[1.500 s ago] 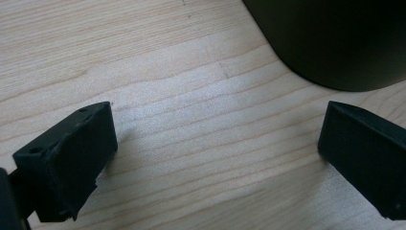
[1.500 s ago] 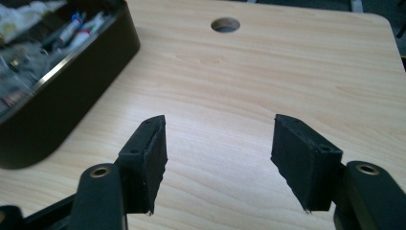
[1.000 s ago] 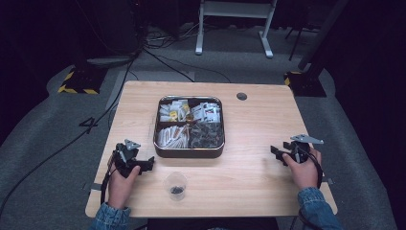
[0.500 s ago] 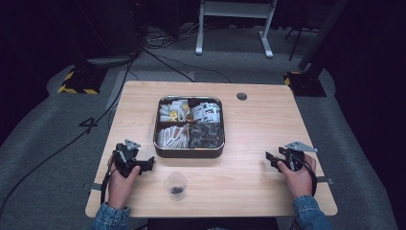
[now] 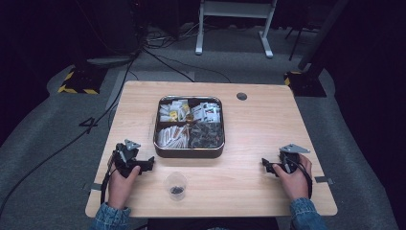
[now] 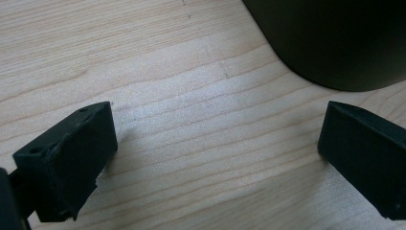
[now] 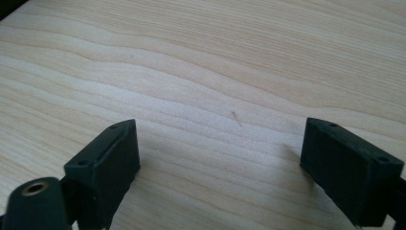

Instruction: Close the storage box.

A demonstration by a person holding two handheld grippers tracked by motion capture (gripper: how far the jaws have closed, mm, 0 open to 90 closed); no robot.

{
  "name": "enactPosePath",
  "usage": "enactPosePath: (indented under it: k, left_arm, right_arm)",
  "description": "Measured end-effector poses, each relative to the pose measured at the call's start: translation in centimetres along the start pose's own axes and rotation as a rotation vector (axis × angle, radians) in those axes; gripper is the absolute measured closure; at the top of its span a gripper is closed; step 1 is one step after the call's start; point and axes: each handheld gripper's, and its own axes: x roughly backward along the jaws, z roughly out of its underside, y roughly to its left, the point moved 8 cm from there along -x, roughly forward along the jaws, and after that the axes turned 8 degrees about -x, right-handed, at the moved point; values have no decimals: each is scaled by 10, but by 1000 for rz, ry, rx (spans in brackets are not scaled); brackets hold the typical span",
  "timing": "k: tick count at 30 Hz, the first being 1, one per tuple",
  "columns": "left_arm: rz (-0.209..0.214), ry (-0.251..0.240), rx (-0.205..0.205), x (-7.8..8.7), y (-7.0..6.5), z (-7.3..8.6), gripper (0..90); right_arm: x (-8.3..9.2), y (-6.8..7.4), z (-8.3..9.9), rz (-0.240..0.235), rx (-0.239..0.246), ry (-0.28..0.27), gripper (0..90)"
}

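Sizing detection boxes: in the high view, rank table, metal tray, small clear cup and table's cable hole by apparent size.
1. Table, largest by far.
2. Metal tray, four compartments of small items.
3. Clear cup, nearer the camera, so it may look slightly bigger.
4. Cable hole, smallest.

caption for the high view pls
Two hand-held grippers, left gripper and right gripper, rest beside a compartment tray and small cup.

Wide bare wood on the table (image 5: 258, 129) right of the tin (image 5: 189, 152), from far edge to near edge; only a small grommet (image 5: 242, 96) there. L side: narrower bare strip betw tin and table edge. Near-centre, cup (image 5: 175, 184) stands just in front of tin w/ a slim gap betw them. Tin wall (image 6: 335, 43) is close ahead of the left gripper (image 5: 143, 164).
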Motion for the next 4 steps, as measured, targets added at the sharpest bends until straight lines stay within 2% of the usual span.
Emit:
enactPosePath:
  k: [4]
  left_arm:
    - [0,-1,0,0,0,0,2]
  right_arm:
    - [0,0,0,-7,2,2,114]
